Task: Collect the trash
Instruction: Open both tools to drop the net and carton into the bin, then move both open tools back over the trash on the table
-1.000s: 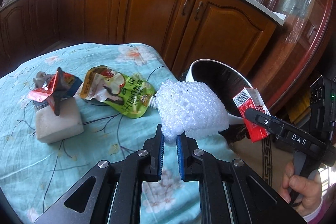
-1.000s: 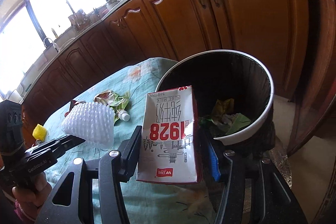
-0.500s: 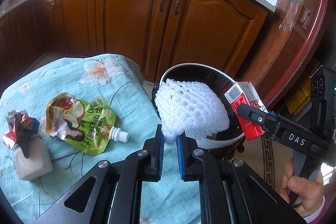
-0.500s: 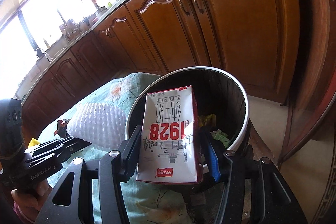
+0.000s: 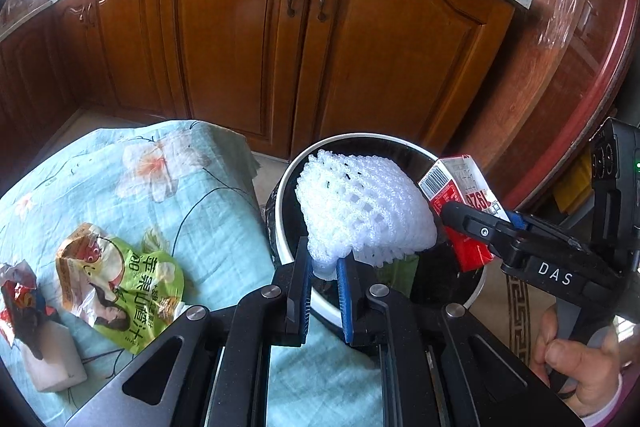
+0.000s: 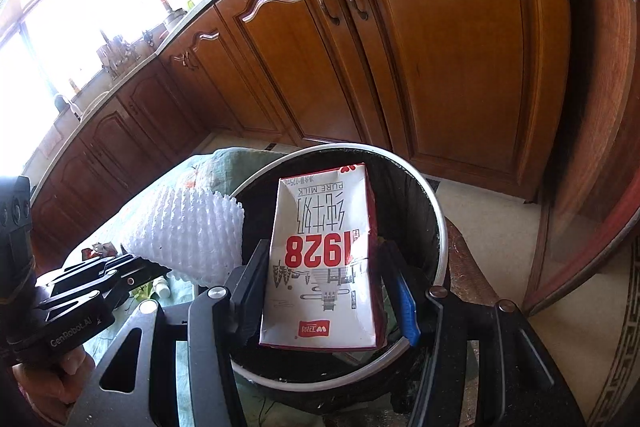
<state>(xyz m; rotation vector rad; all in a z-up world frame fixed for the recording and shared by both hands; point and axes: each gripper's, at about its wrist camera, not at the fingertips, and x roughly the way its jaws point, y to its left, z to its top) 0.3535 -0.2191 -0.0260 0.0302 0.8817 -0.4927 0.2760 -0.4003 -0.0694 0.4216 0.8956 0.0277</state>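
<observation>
Left gripper (image 5: 323,269) pinching white foam net (image 5: 364,211) over the bin rim (image 5: 280,211), right gripper (image 6: 326,291) clamping milk carton (image 6: 320,259) above bin, green pouch (image 5: 120,283) on tablecloth (image 5: 200,195) only in left view

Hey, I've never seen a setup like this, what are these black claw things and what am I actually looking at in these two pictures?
There is no robot here. A person holds a hand-operated claw in each hand, and each claw carries a wide-angle camera looking forward along its two fingers, so each picture shows one claw from behind.

In the left-hand picture, the left claw pinches a white foam fruit net over the mouth of a trash bin. The other claw shows at the right edge.

In the right-hand picture, the right claw grips a small milk carton marked 1928, also above the bin.

Beside the bin, on a table with a flowered teal cloth, lie a green drink pouch, a crumpled red wrapper and a white block. Wooden kitchen cabinets stand behind.
</observation>
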